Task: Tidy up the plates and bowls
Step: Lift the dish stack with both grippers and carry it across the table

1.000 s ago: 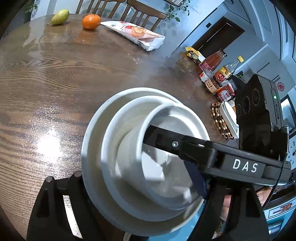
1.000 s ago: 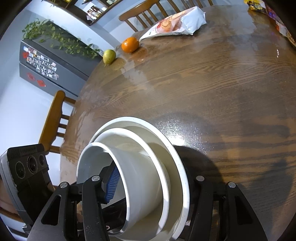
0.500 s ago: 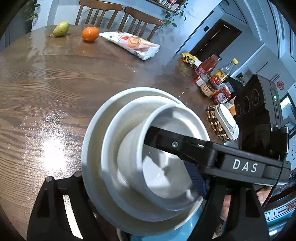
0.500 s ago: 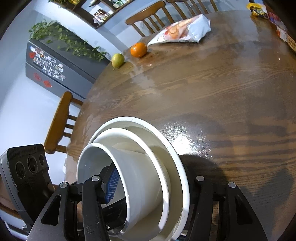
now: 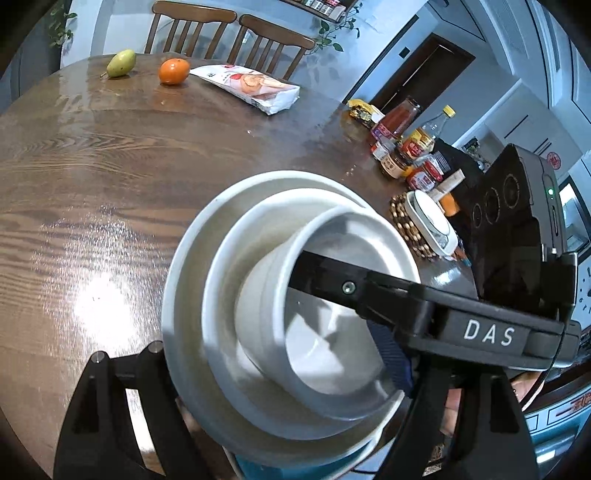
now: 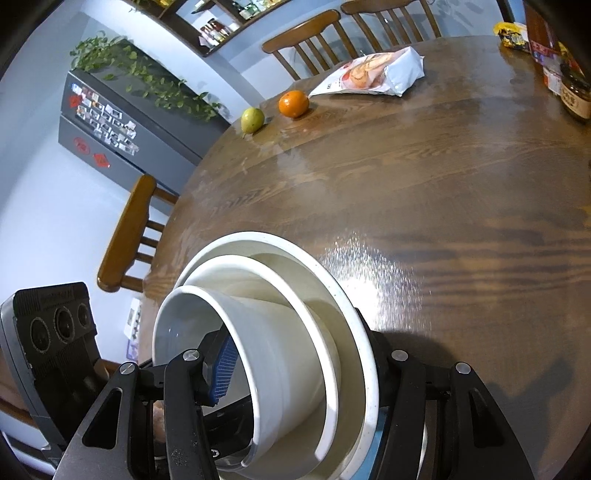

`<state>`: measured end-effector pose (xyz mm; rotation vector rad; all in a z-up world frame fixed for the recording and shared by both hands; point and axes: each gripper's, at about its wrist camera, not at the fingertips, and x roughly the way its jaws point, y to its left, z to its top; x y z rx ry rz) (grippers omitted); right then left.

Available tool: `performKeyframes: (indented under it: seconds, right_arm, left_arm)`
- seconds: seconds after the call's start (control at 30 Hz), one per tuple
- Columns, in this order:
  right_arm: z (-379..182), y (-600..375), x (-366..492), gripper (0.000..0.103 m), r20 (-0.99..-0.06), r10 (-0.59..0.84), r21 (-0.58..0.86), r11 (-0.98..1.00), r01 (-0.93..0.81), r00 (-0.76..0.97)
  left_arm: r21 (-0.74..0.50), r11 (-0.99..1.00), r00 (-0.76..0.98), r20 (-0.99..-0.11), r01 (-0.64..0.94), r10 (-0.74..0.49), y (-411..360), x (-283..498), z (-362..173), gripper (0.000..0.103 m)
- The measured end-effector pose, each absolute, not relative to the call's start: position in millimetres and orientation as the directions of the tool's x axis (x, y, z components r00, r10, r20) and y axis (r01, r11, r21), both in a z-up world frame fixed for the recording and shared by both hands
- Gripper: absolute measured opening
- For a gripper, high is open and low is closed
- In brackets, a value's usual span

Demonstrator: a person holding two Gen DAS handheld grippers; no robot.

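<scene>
While tipped almost on edge over the round wooden table (image 5: 110, 192), hangs as one nested stack of white dishes (image 5: 184, 306) between both tools: wide plate (image 6: 306, 258) outermost, shallow bowl (image 6: 258, 267) inside it, small deep bowl (image 6: 273, 369) innermost, open sides facing across the left wrist view. Clamped by the left gripper (image 5: 273, 350), with one finger (image 5: 110, 406) behind the plate's underside and the blue-padded one inside the small bowl. Clamped likewise by the right gripper (image 6: 295, 343), with its near finger and blue pad (image 6: 221, 369) reaching into the small bowl and the other finger set against the plate's back. Well apart from the stack, near the table's far edge, lined up in a row: pear (image 5: 120, 63), orange (image 5: 174, 71), snack bag (image 5: 251, 86), with wooden chairs (image 5: 229, 33) just behind. Crowded at the table's right edge in the left wrist view: sauce bottles and jars (image 5: 406, 140), plus a beaded trivet (image 5: 404, 225) bearing a small white dish.
</scene>
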<state>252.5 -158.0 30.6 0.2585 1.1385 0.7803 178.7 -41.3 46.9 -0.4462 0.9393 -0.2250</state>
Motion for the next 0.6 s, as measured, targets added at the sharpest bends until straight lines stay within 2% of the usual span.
performKeyframes:
  seconds: [0.6]
  right_arm:
    - [13, -184, 208, 0.058, -0.725, 0.661, 0.561, 0.729, -0.392, 0.192]
  left_arm:
    - [-0.451, 0.893, 0.506, -0.768, 0.011, -0.394, -67, 139, 29, 0.079]
